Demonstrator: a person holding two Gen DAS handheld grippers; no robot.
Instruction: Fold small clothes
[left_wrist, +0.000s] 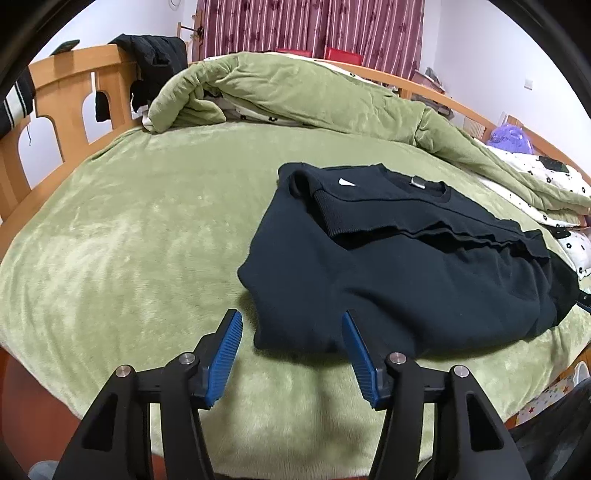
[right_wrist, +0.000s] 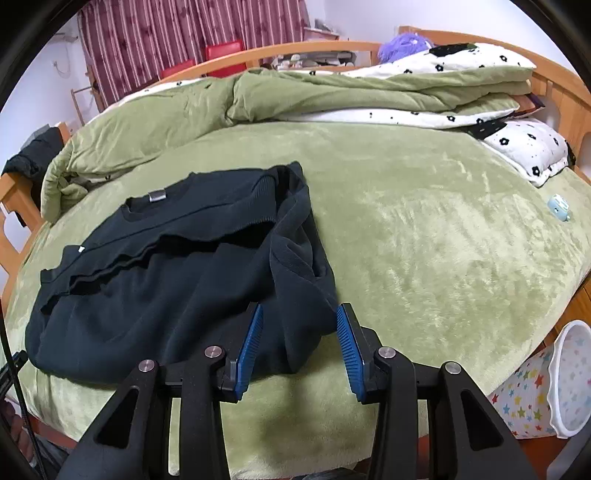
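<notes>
Two tools, my left tool (left_wrist: 291, 334) and right tool (right_wrist: 300, 326), both apart, empty, at near hem of sweater (left_wrist: 402, 273) on bed (left_wrist: 147, 229). Sleeves seem folded in; final fold left.

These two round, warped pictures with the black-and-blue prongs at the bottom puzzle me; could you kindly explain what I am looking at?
There is no robot here: a person holds a hand-held two-finger gripper in each hand. Each picture comes from a fisheye camera on one gripper, looking forward along its fingers, which is why the edges curve. The first shows the left gripper, the second the right gripper. The blue ribbed strips are the pads of their jaws; both pairs stand open and hold nothing. Ahead, a partly folded black long-sleeved sweatshirt lies on a green plush bed cover. Each gripper is poised at a near corner of the garment. A rumpled green quilt lies behind.
</notes>
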